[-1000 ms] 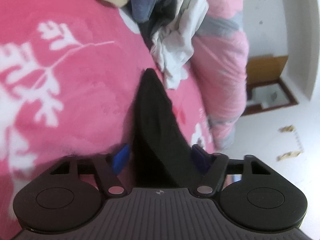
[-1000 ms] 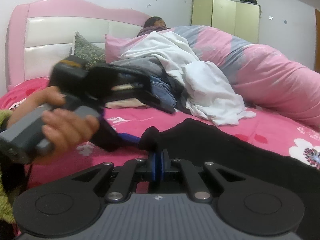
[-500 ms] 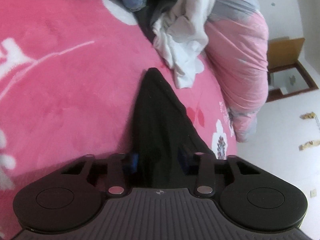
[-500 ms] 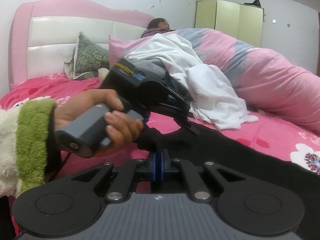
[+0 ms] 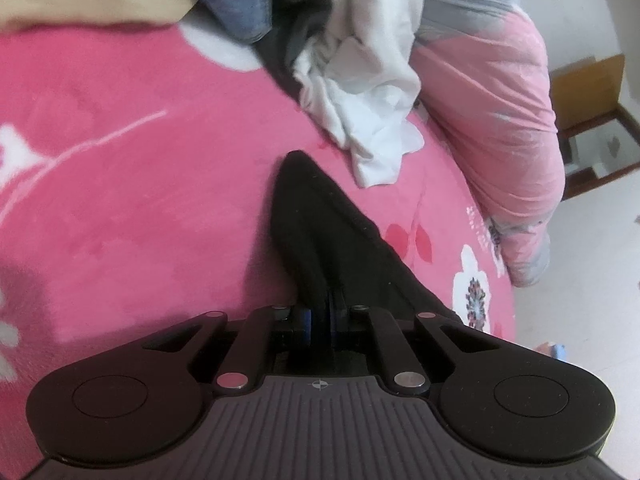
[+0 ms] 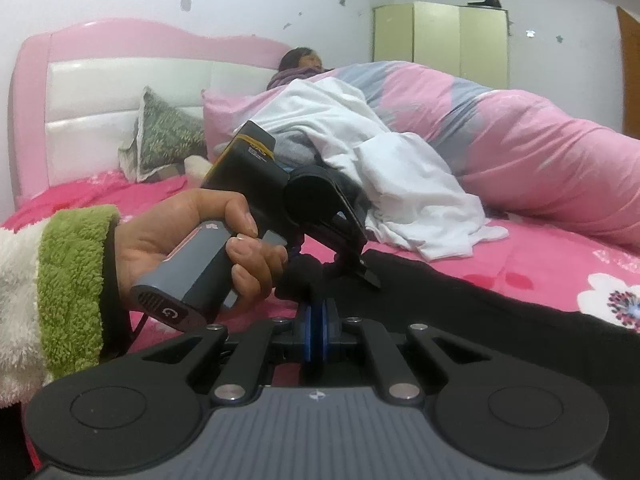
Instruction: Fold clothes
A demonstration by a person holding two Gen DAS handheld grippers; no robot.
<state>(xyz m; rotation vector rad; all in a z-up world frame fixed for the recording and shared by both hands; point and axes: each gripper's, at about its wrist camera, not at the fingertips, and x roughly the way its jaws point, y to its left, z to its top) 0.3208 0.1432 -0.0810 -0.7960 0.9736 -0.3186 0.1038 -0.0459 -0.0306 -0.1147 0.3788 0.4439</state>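
Black cloth lies on the pink bedspread, and you hold it with both grippers. Your left gripper has its jaws pressed nearly together on a bunched edge of the cloth, which runs away from the pads to a narrow tip just short of the white garment. Your right gripper is likewise clamped, its blue pads meeting on a gathered fold of the same cloth, which spreads wide and flat to the right across the bedspread.

In the right wrist view your left hand wraps the other gripper's grey handle, a green and white fleece sleeve at the wrist, and that gripper meets the cloth just above your right jaws.

Behind the cloth sits a heap of clothes, white on top with blue and dark pieces beneath. A pink quilt lies along the far side, with a person under it near the headboard.
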